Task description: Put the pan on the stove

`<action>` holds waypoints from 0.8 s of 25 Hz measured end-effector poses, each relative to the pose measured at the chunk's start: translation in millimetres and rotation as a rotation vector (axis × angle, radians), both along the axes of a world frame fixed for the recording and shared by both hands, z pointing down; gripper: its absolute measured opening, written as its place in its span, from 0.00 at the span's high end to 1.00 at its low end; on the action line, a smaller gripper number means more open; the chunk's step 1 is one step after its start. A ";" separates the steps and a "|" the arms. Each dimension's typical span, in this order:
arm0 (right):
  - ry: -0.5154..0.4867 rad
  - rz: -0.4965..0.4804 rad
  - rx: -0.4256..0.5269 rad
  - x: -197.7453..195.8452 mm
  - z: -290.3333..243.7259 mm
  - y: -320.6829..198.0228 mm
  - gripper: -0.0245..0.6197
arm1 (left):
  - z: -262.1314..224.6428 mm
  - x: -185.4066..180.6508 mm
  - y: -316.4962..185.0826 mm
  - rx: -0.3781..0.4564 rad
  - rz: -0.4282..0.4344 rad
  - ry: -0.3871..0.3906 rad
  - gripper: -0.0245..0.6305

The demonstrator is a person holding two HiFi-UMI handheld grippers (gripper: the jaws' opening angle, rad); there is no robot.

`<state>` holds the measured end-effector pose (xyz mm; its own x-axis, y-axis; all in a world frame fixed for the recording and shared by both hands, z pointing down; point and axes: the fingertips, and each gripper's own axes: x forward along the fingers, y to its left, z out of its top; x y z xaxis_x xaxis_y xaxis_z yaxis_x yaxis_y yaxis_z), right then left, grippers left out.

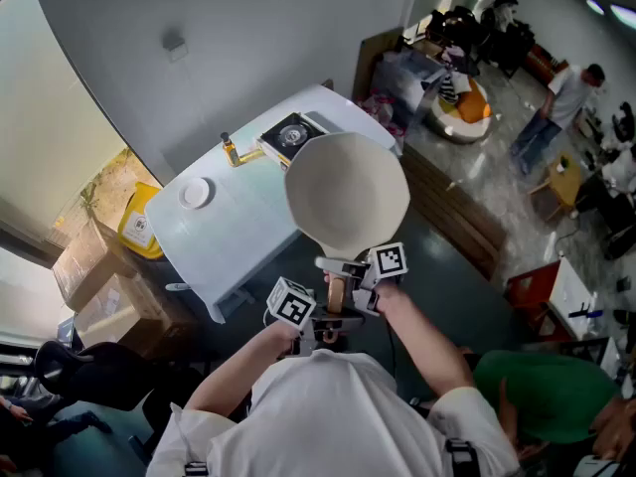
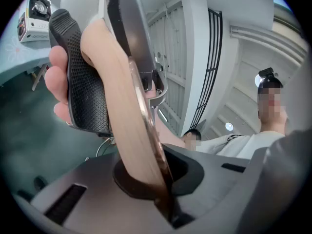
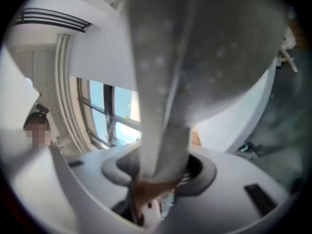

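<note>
I hold a cream pan up in the air by its wooden handle, over the floor in front of the white table. My left gripper is shut on the end of the handle. Further up, my right gripper is shut on the handle where it meets the grey speckled pan underside. The small gas stove sits at the table's far end, beyond the pan. It also shows in the left gripper view as a stove at the top left.
On the table stand a small bottle beside the stove and a white round dish. Cardboard boxes and a yellow bin lie left of the table. A wooden bench runs along the right. People stand far off at the upper right.
</note>
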<state>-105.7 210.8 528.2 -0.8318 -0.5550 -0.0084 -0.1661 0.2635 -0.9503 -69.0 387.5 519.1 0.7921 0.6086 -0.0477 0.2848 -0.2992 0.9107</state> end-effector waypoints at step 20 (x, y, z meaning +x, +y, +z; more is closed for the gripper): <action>0.002 0.006 -0.003 3.2 2.7 -5.4 0.64 | -4.6 3.3 -4.2 -0.019 -0.003 0.011 0.92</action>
